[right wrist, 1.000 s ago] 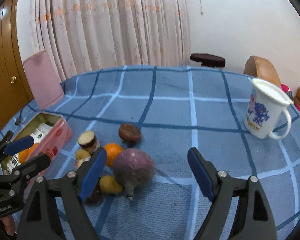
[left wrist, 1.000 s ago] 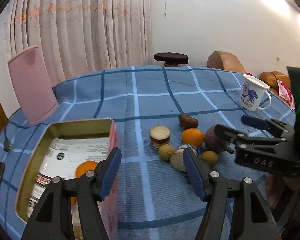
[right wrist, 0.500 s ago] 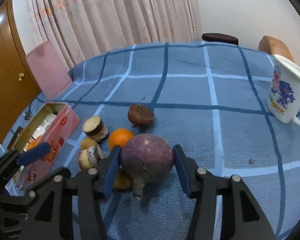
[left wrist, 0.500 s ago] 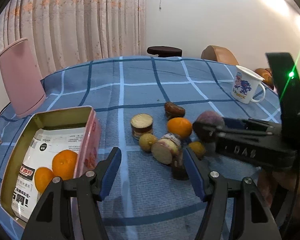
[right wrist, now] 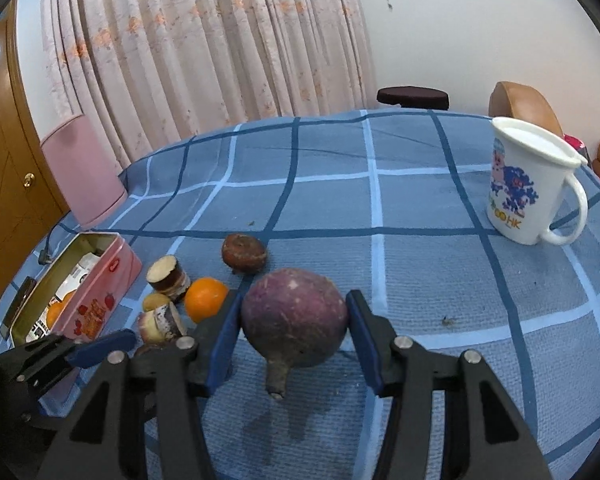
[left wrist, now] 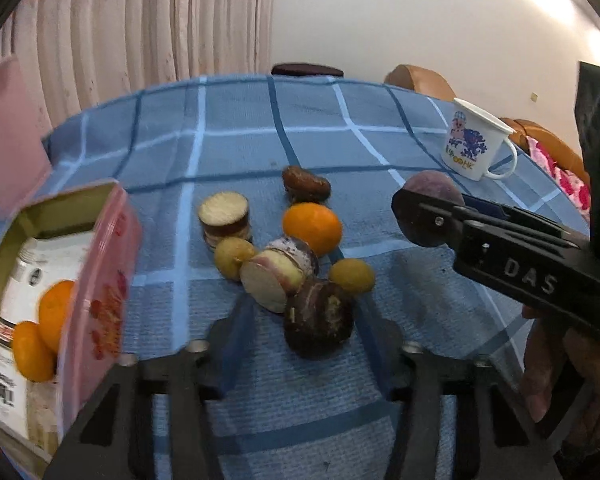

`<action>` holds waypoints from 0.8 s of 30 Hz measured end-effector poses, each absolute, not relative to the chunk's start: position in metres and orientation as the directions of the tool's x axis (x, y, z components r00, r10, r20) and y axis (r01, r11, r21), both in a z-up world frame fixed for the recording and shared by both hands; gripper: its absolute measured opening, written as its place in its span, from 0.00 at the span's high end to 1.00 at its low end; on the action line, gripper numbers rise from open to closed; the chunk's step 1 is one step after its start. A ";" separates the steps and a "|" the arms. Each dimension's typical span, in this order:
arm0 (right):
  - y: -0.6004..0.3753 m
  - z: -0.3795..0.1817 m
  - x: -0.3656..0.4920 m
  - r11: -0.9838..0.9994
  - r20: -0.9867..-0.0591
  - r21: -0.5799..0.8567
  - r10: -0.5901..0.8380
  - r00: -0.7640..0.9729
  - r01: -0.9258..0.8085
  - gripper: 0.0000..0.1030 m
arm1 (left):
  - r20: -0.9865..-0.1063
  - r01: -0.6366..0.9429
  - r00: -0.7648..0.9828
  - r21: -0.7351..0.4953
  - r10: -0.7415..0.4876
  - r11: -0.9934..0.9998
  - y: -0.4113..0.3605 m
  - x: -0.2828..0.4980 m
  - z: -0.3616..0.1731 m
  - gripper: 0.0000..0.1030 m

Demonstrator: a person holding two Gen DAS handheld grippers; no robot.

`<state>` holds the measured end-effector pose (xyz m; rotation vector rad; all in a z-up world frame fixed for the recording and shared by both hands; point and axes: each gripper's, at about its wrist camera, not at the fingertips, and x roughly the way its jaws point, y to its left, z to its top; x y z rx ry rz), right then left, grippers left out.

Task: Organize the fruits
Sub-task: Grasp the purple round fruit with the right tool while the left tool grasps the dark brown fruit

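My right gripper [right wrist: 294, 330] is shut on a round purple fruit [right wrist: 294, 318] with a short stem and holds it above the blue checked cloth; it also shows in the left wrist view [left wrist: 430, 192]. My left gripper [left wrist: 308, 334] is open, its jaws on either side of a dark brown fruit [left wrist: 318, 324]. Beyond it lie a cut pale piece [left wrist: 276, 278], an orange [left wrist: 312, 228], two small yellow fruits [left wrist: 234, 256], a cut round piece [left wrist: 224, 216] and a brown fruit [left wrist: 306, 184]. A pink tin [left wrist: 100, 272] at the left holds two oranges [left wrist: 32, 350].
A white printed mug [right wrist: 528, 188] stands at the right on the table. A pink lid or panel [right wrist: 80, 172] leans at the far left. A dark phone [right wrist: 18, 308] lies beside the tin. Curtains, a stool and a sofa are behind the table.
My right gripper closed on the purple fruit and lifted it off the cloth. My left gripper moved forward and down, so its jaws now flank the dark brown fruit.
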<state>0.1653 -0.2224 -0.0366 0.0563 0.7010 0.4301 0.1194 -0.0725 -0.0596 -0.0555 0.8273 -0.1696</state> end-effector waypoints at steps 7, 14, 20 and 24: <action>-0.222 -0.037 0.165 0.910 -0.613 0.193 0.403 0.680 -0.366 0.46 | -0.723 0.160 0.661 -0.124 -0.199 0.979 -0.078 0.116 -0.060 0.66; -0.220 -0.033 0.159 0.914 -0.582 0.165 0.393 0.712 -0.370 0.46 | -0.686 0.168 0.698 -0.121 -0.205 0.978 -0.071 0.105 -0.052 0.66; -0.216 -0.028 0.153 0.914 -0.557 0.137 0.389 0.734 -0.381 0.46 | -0.648 0.163 0.735 -0.115 -0.198 0.980 -0.066 0.098 -0.042 0.66; -0.215 -0.027 0.151 0.914 -0.548 0.128 0.389 0.740 -0.385 0.46 | -0.630 0.152 0.752 -0.117 -0.192 0.981 -0.062 0.096 -0.039 0.66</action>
